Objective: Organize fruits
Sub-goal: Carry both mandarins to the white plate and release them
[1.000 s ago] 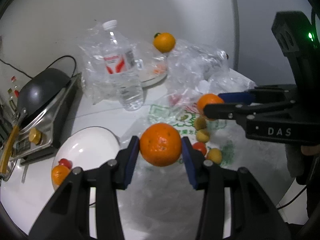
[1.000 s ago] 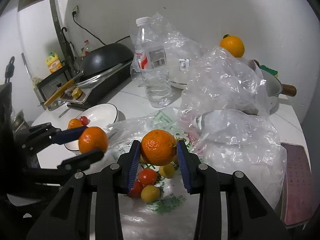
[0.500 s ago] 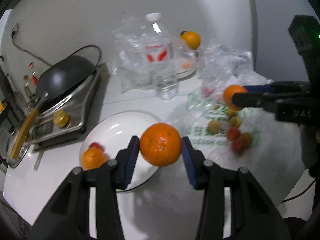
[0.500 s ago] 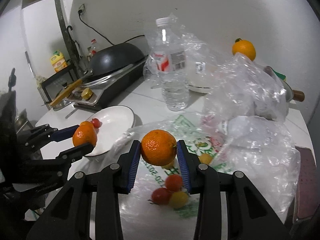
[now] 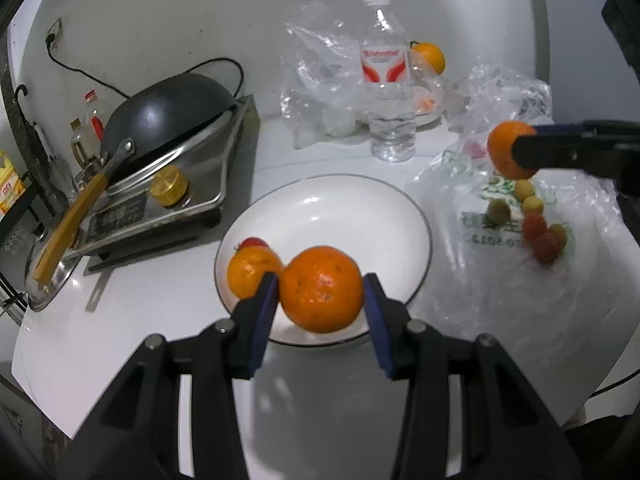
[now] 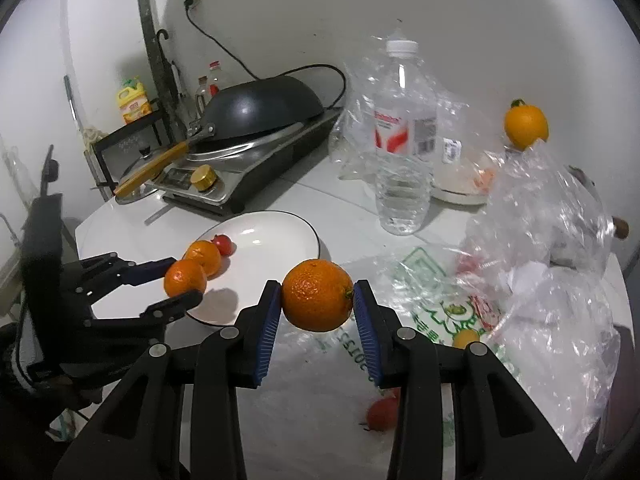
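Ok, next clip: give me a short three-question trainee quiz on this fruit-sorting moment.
1. True or false: the left gripper is empty.
2. What already lies on the white plate? A) a banana B) an orange and a small red tomato C) nothing
3. Fill in: the right gripper holds an ____ above the printed plastic bag.

Key: 1 false, it clamps an orange. 2 B, the plated orange and red tomato. 3 orange.

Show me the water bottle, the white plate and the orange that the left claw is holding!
water bottle (image 5: 386,62), left wrist view, on its red and white label.
white plate (image 5: 340,208), left wrist view, on its bare middle.
orange in the left claw (image 5: 320,288), left wrist view, on its front peel.
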A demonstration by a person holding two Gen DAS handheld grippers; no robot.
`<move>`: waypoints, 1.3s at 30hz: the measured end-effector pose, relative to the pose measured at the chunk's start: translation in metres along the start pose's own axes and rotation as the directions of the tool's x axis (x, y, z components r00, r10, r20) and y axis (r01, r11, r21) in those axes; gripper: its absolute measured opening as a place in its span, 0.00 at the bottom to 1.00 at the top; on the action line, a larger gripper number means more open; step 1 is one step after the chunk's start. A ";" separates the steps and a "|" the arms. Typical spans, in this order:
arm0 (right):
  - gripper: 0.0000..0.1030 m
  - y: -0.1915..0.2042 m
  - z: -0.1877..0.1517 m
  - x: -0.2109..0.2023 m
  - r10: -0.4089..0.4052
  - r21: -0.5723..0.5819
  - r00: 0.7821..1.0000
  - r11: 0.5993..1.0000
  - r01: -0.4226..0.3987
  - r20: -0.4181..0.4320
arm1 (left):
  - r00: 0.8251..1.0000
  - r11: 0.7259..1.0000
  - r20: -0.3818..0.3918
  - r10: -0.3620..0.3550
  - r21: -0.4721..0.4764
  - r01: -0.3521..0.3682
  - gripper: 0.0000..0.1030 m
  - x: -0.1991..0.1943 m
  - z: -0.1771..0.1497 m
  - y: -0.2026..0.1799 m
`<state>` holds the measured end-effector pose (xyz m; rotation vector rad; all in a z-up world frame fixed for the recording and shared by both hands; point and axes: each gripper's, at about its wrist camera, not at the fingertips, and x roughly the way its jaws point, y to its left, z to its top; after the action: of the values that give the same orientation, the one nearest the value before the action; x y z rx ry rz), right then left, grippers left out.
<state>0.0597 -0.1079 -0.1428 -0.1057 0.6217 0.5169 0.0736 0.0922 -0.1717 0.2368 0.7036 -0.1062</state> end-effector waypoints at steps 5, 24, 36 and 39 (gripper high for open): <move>0.38 0.010 0.005 0.002 0.009 -0.009 1.000 1.000 -0.009 0.006 | 1.000 1.000 -0.028 -0.012 -0.010 0.012 0.43 0.010 -0.006 0.006; 0.38 0.059 0.008 0.064 0.098 -0.081 0.989 0.991 -0.107 -0.115 | 0.997 0.991 -0.028 -0.078 -0.110 0.074 0.44 0.022 -0.011 0.026; 0.38 0.081 -0.001 0.104 0.078 -0.119 0.973 0.987 -0.106 -0.218 | 0.995 0.984 0.036 -0.091 -0.151 0.095 0.44 0.006 -0.017 0.047; 0.38 0.085 -0.003 0.109 0.061 -0.133 0.971 0.987 -0.094 -0.232 | 0.995 0.982 0.045 -0.092 -0.164 0.098 0.44 0.005 -0.019 0.051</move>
<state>0.0920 0.0117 -0.2036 -0.2806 0.8148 0.6304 0.0747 0.1467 -0.1801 0.0418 0.6830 -0.1419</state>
